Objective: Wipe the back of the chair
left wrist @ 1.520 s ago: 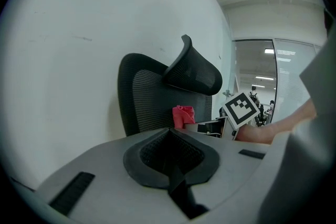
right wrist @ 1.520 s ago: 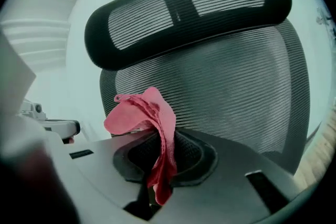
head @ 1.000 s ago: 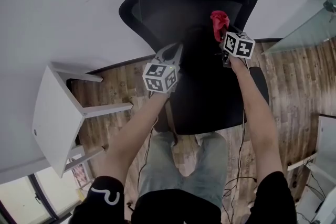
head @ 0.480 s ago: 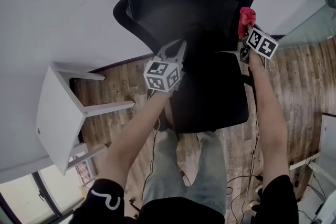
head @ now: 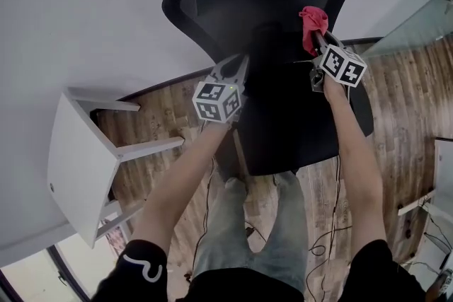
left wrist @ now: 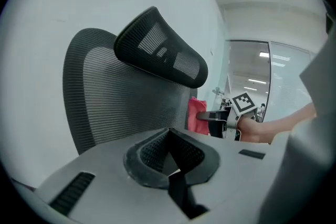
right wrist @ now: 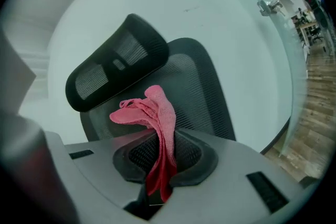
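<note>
Against the white wall, the black mesh chair (head: pixel 269 3) stands with its back toward the person. The right gripper (head: pixel 318 44) is clamped tight on a pink cloth (head: pixel 312 28), whose loose end sticks up past the jaws. Half a second ago that cloth was out at the right edge of the back. A second ago it was nearer the middle, and now it has come inward again to the right-hand part of the mesh, below the headrest (right wrist: pixel 118 68). To me that looks like a side-to-side wiping stroke already under way, with 1 pass out and 1 pass back. The chair has swivelled a little with each pass, as its seat sits differently each time.

From the right gripper's own view, the cloth (right wrist: pixel 157 123) hangs in front of the backrest (right wrist: pixel 194 92). I can't tell whether it is pressed against the mesh at this instant.

The left gripper (head: pixel 239 67) has hardly moved. Its jaws are closed on nothing, and it is held just beside the left side of the backrest (left wrist: pixel 121 97). Most of the left side looks still to be wiped.
</note>
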The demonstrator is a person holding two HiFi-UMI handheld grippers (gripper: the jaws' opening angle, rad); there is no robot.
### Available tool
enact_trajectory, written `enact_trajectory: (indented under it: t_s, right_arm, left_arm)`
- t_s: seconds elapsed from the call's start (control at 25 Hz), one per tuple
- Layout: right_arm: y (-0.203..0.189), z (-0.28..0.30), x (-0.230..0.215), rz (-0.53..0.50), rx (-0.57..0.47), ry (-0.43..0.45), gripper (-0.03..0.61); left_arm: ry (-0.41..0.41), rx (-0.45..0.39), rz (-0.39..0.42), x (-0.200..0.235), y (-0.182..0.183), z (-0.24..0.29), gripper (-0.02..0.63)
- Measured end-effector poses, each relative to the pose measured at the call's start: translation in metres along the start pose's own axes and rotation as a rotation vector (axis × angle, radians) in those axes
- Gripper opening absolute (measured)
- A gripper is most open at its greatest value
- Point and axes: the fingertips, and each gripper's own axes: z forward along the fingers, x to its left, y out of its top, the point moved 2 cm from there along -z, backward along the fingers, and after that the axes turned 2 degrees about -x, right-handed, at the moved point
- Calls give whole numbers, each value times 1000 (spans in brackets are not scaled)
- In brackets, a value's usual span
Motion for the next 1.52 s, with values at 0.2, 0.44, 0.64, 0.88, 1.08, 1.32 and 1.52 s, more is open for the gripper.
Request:
enact_trajectory:
  t_s: [0.2, 0.44, 0.64, 0.88, 1.08, 1.32, 1.52]
  right_arm:
    - [-36, 10, 96, -21, 33, 125, 60]
    - [-100, 32, 178, -22, 116, 218, 61]
    - [-139, 49, 220, -47, 171, 240, 61]
    - [-175, 62, 246, -93, 228, 257, 61]
    - [-191, 73, 253, -140, 253, 249, 61]
    - [-192, 76, 229, -169, 265, 205, 61]
    - [-181, 68, 195, -185, 252, 187, 63]
  left_arm:
    - [-27, 21, 10, 29, 0, -44, 24]
    - [-5, 29, 2, 79, -3, -91, 25]
    - [20, 22, -6, 110, -10, -122, 25]
    - [49, 17, -45, 131, -28, -146, 24]
    - [89, 20, -65, 141, -37, -156, 25]
    - [127, 13, -79, 128, -42, -146, 25]
    - [139, -2, -79, 100, -41, -125, 25]
